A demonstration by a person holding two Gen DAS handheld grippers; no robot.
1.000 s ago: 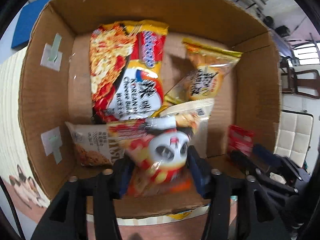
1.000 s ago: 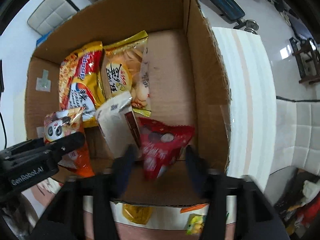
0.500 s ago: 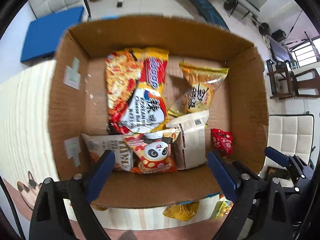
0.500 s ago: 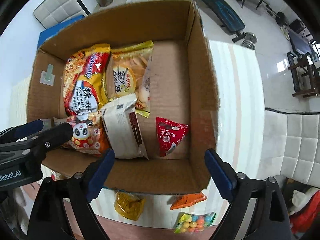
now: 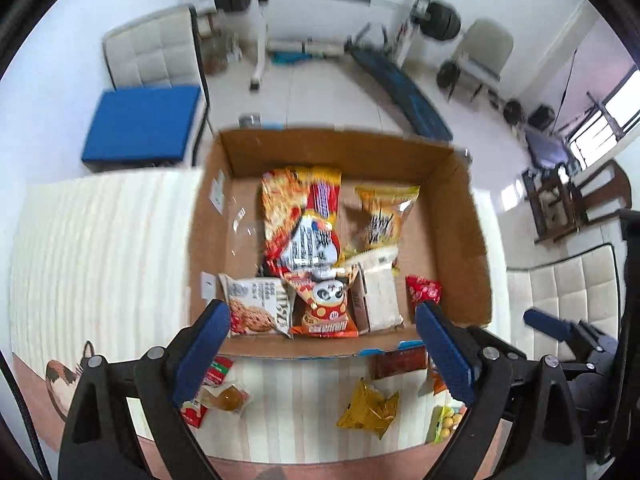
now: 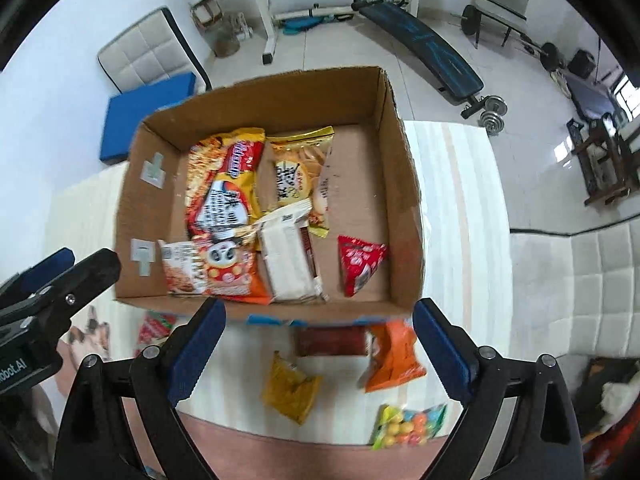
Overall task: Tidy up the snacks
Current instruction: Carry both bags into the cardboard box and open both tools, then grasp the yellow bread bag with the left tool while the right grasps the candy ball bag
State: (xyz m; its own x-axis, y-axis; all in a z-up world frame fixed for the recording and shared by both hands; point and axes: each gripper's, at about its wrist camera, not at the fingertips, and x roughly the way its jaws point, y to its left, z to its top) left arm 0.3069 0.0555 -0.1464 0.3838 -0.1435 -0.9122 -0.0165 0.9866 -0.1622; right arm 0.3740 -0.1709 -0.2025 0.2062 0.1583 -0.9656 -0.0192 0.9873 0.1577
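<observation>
- Snacks filled the left half of the cardboard box [image 6: 404, 184] on the striped table [image 6: 460, 184]: six packets inside, counting the noodle pack [image 6: 224, 184], yellow cracker bag [image 6: 298, 172], cookie pack [image 5: 256, 308], panda bag [image 6: 224, 268], white bar pack [image 6: 288, 264] and red triangular pouch [image 6: 360, 264].
- Loose packets lay on the table just before the box: a mustard pouch [image 6: 290, 390], orange bag [image 6: 394, 354], dark red bar [image 6: 330, 340] and candy bag [image 6: 406, 426], with two or three blurred ones at left.
- Both tools hung above with nothing in them: left gripper [image 5: 322, 344] and right gripper [image 6: 320, 342], jaws spread wide.
- Likely next: lower onto one loose packet, pinch its middle squarely, and set it in the bare right side.
</observation>
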